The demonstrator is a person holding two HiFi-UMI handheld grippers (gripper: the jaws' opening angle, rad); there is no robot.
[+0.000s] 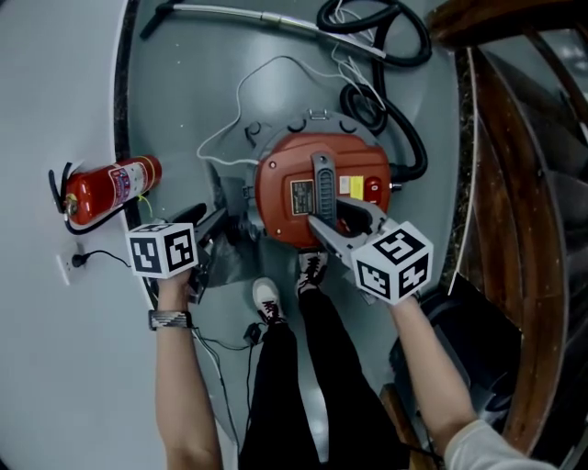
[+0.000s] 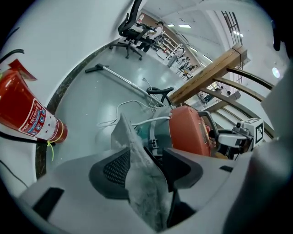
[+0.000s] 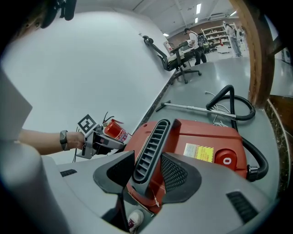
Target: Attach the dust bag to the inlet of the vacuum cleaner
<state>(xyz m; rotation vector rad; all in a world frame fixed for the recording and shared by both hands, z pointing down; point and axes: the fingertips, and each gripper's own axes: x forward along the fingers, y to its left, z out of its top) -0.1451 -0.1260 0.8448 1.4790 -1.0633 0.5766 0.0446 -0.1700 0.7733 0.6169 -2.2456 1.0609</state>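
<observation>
The red vacuum cleaner [image 1: 354, 179] stands on the grey floor just ahead of my feet. My right gripper [image 1: 329, 226] [image 3: 149, 170] is shut on its black ribbed handle [image 3: 149, 146], with a pad pressed against each side. The grey fabric dust bag [image 1: 234, 262] [image 2: 139, 180] hangs at the vacuum's left side, by the grey inlet collar [image 2: 158, 132]. My left gripper [image 1: 219, 228] [image 2: 147, 161] is open. A fold of the bag lies between its jaws and leans on the left pad [image 2: 112, 170], with a dark gap before the right one.
A red fire extinguisher [image 1: 110, 188] lies by the wall at the left. The black hose [image 1: 390, 41], metal wand [image 1: 248, 14] and white cord [image 1: 241, 92] lie behind the vacuum. A wooden stair rail [image 1: 514, 184] curves along the right. My shoes [image 1: 266, 298] are just below the vacuum.
</observation>
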